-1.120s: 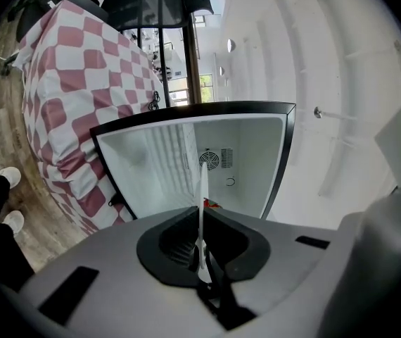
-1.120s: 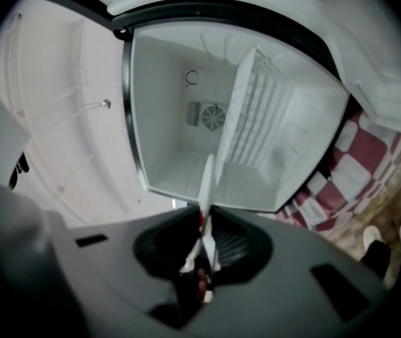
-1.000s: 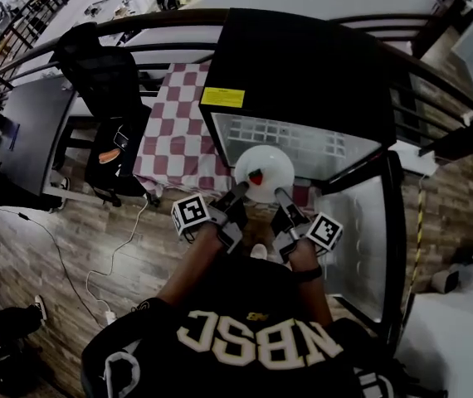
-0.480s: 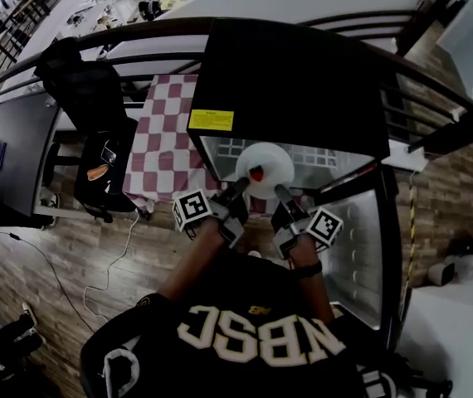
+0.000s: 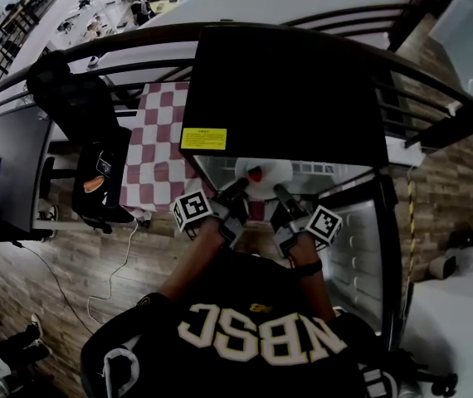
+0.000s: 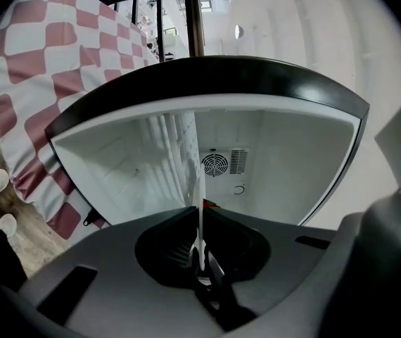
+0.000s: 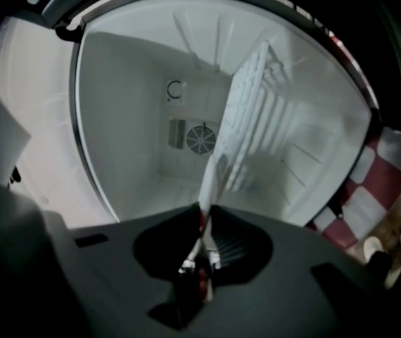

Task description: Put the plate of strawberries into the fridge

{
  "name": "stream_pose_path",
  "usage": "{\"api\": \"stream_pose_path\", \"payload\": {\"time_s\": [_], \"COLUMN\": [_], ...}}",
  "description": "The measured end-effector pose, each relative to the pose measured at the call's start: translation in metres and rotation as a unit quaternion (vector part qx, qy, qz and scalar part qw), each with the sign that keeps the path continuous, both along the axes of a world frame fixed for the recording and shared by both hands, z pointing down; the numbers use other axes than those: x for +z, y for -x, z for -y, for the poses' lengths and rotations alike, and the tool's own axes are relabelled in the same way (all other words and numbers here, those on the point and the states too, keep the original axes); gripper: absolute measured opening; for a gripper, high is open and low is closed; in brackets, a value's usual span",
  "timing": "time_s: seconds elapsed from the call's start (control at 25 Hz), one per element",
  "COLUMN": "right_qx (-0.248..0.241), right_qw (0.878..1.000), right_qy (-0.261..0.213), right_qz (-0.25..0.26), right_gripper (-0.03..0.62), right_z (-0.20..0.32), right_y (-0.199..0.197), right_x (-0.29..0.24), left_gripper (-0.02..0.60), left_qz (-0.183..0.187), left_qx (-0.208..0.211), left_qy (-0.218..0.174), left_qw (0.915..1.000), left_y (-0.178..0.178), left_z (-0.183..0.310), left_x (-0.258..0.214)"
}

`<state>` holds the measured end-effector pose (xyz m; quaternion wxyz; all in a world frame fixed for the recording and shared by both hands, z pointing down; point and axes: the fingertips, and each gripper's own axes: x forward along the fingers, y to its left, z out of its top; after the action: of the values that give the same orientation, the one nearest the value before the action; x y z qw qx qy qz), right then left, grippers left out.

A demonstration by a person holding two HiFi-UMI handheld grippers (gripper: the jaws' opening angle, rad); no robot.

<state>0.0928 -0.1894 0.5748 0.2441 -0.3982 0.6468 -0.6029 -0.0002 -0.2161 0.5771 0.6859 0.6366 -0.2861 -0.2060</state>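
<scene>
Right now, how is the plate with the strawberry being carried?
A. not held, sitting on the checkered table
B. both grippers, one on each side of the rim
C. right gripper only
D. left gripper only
B: the plate sits between the left gripper and the right gripper at the open fridge, and each gripper view shows the rim pinched edge-on between that gripper's jaws.

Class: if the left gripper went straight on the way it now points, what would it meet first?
Probably the back wall near the fan vent; the left gripper, shut on the plate, points into the open fridge. Depth is unclear.
</scene>
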Motion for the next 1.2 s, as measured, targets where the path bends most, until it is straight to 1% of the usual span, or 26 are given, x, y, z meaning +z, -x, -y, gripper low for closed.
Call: {"api": "stream_pose_path", "payload": {"time_s": [0.2, 0.52, 0.68, 1.0, 1.2], "right_qx": [0.004, 0.003, 0.003, -0.001, 0.001], "right_qw": [1.000, 1.000, 1.000, 1.000, 1.000], "right_qy": [0.012, 0.017, 0.014, 0.007, 0.007], "right_qz": [0.001, 0.001, 0.004, 0.000, 0.007], "right_gripper": [0.043, 0.043, 0.043, 0.043, 0.043], "right_z": [0.008, 0.019, 0.023, 0.031, 0.032], "right_y": [-0.001, 0.001, 0.003, 0.003, 0.003], "right_x": [0.008, 0.009, 0.009, 0.009, 0.009], "left_gripper": [0.029, 0.029, 0.029, 0.029, 0.029], "left_qz": [-0.002, -0.001, 0.000, -0.008, -0.005], "left_qx": [0.003, 0.000, -0.001, -0.004, -0.003], "left_qy": [0.010, 0.014, 0.012, 0.013, 0.010], "left_qw": [0.9999, 0.9999, 0.9999, 0.9999, 0.9999], "left_y": [-0.001, 0.001, 0.003, 0.001, 0.002], "left_z": [0.008, 0.018, 0.022, 0.027, 0.029], "left_x": [0.006, 0.009, 0.013, 0.007, 0.008]}}
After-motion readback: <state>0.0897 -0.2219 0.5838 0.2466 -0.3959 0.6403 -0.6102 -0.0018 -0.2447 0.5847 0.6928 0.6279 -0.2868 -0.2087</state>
